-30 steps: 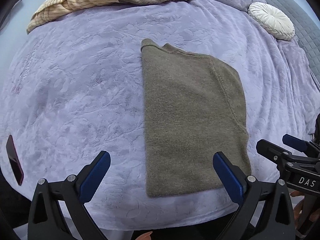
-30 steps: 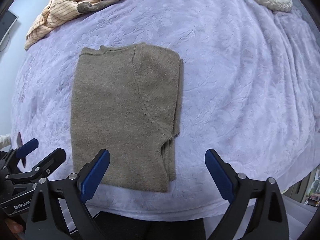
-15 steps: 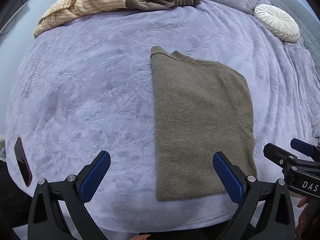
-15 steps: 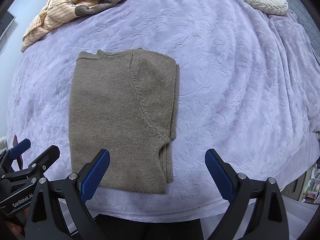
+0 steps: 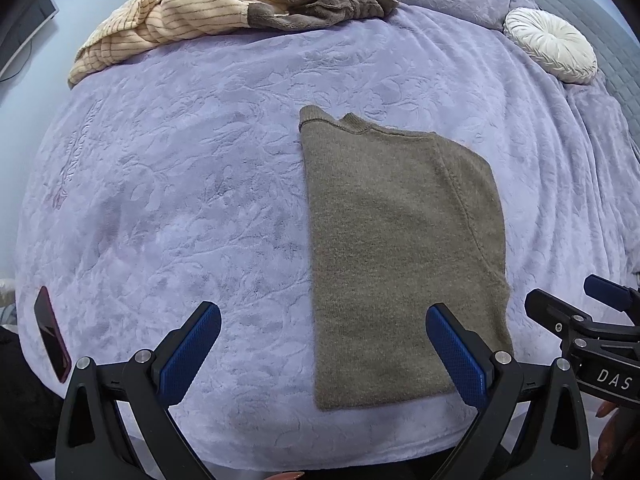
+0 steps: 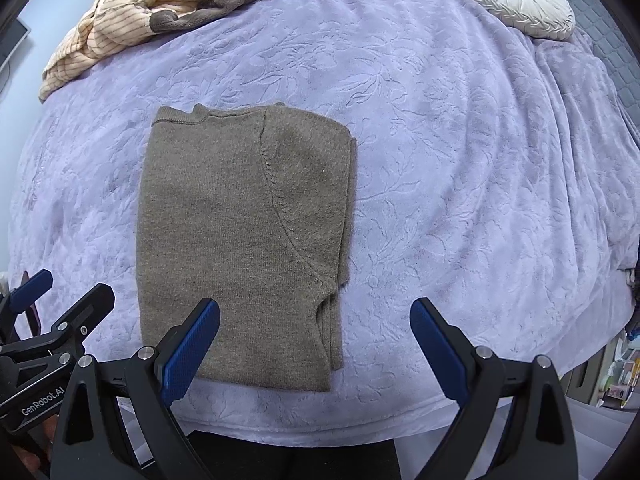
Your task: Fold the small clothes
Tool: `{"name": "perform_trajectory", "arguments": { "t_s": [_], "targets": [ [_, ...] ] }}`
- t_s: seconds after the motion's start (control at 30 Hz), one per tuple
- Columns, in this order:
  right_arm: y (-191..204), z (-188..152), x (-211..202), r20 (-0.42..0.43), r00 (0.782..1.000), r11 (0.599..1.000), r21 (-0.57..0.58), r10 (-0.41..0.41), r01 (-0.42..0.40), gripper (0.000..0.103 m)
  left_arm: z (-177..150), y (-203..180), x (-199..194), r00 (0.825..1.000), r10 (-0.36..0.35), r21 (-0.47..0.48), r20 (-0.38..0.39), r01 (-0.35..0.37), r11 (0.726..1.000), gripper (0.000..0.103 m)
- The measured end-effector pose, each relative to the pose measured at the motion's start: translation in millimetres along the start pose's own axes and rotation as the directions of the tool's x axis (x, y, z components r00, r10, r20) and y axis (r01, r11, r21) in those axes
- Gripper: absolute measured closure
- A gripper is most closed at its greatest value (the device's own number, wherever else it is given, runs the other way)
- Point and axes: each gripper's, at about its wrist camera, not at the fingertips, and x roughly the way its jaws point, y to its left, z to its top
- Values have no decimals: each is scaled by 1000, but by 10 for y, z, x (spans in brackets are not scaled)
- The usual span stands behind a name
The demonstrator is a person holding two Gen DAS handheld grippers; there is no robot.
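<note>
An olive-brown knit sweater (image 5: 400, 248) lies folded lengthwise into a tall rectangle on the lavender bedspread (image 5: 180, 184), collar at the far end; it also shows in the right wrist view (image 6: 240, 240). My left gripper (image 5: 324, 352) is open and empty, held above the near edge of the bed by the sweater's near left corner. My right gripper (image 6: 314, 344) is open and empty, above the sweater's near right corner. Each gripper shows at the edge of the other's view, the right one (image 5: 592, 320) and the left one (image 6: 44, 320).
A heap of striped cream and grey-brown clothes (image 5: 208, 8) lies at the far left of the bed. A round white cushion (image 5: 552, 44) sits at the far right beside a grey quilt (image 5: 600, 32). A dark phone (image 5: 52, 336) lies at the bed's near left edge.
Both grippers have drawn back and risen slightly, so the sweater sits a little farther away in both views. The sweater has not moved. Both grippers stay open.
</note>
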Motion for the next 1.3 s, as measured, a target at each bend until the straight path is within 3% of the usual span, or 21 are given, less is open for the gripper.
{"name": "perform_trajectory", "arguments": {
  "t_s": [1.3],
  "targets": [
    [70, -23, -28, 6, 1000, 1000, -1, -7, 7, 6, -2, -4, -51, 1000, 5, -12, 0, -5, 1000, 0]
  ]
}}
